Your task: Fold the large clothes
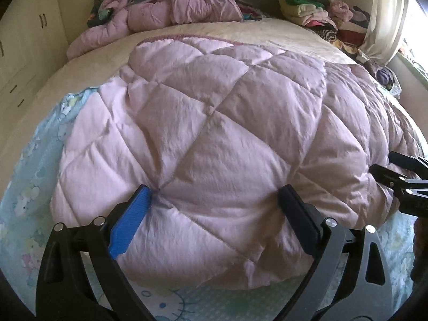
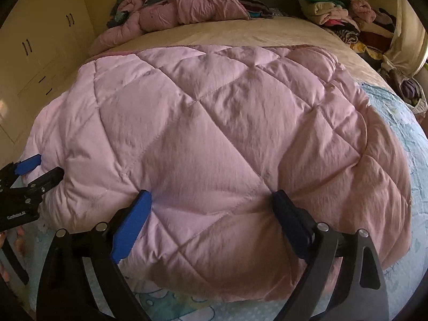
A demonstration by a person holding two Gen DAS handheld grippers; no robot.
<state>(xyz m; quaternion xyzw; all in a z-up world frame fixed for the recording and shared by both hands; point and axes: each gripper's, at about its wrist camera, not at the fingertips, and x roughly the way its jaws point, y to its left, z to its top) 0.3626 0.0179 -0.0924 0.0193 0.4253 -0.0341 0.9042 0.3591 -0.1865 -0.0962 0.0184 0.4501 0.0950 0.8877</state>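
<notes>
Left gripper (image 1: 215,200): jaws spread wide, blue and black fingers pressed against the near edge of the pink quilted comforter (image 1: 214,123) without pinching it. Right gripper (image 2: 211,203): likewise released, fingers straddling the same bulging edge. The comforter lies folded across the bed (image 1: 240,36), over a pale blue printed sheet (image 1: 32,176). A crumpled pink garment (image 1: 174,10) and a pile of clothes (image 1: 321,13) lie beyond.
</notes>
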